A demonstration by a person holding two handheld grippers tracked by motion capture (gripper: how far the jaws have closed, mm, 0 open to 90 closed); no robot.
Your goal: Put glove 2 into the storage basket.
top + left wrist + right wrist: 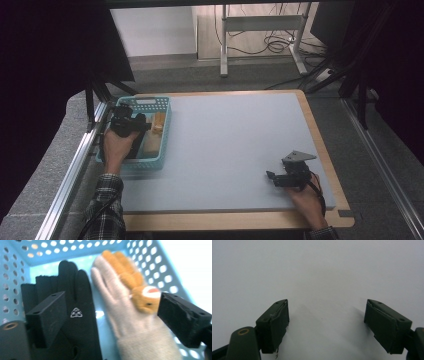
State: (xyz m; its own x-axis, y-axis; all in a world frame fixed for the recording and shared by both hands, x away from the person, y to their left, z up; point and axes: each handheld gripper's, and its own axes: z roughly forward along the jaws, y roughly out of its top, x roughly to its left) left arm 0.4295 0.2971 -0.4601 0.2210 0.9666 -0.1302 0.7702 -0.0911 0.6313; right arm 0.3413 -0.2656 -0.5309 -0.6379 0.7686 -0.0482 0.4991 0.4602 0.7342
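Note:
A turquoise perforated basket [145,104] stands at the table's left edge. In it lie a black glove [75,290], a beige knitted glove [125,317] and an orange plush glove [122,267] with a small animal face. My left gripper [129,123] hovers just above the basket. Its jaws stand wide apart over the gloves and nothing is pressed between them [112,296]. My right gripper [274,177] rests low over the grey mat [225,140] at the front right, open with bare mat between its jaws [327,302].
The mat covers a wood-rimmed table [320,145]. Metal rails run along both sides. Beyond the far edge are a floor, the legs of a white desk [260,30] and loose cables.

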